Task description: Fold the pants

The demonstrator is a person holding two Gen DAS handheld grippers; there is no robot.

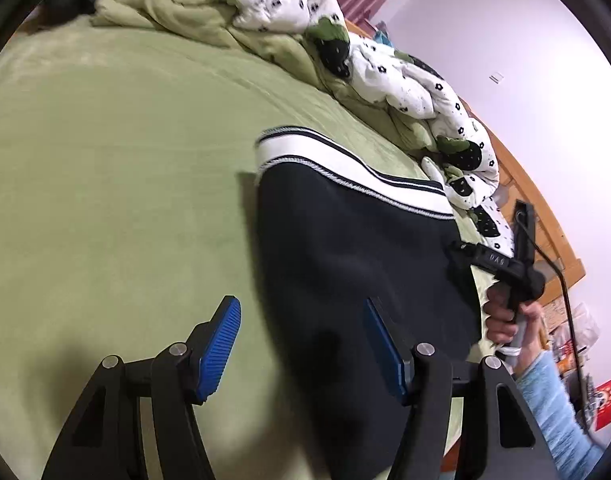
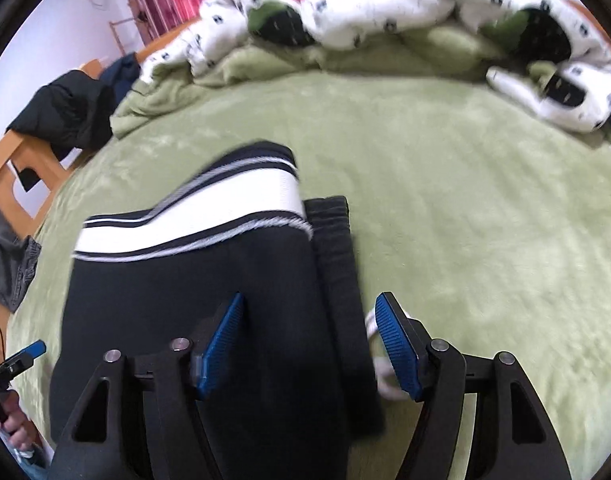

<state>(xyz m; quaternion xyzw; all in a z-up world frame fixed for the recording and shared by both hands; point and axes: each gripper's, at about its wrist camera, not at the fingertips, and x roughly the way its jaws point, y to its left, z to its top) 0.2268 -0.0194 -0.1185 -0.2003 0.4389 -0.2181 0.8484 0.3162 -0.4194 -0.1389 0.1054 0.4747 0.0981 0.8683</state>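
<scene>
Dark pants (image 1: 357,264) with a white, dark-striped waistband (image 1: 345,164) lie folded on the green bed cover (image 1: 117,168). My left gripper (image 1: 301,320) is open above the pants' left edge, with one blue pad over the cover and the other over the dark cloth. My right gripper (image 2: 309,316) is open over the pants (image 2: 185,304), and a dark ribbed strip (image 2: 337,280) of them lies below the gap. A white cord (image 2: 379,364) shows beside its right pad. Each gripper also appears in the other's view, hand-held: the right (image 1: 465,250) and the left (image 2: 29,350).
A rumpled white quilt (image 1: 409,80) with black flowers and a bunched green blanket (image 2: 265,64) lie along the bed's far side. A wooden bed frame (image 1: 545,216) borders it. A dark jacket (image 2: 65,116) and a grey garment (image 2: 13,268) hang at the bed's left edge.
</scene>
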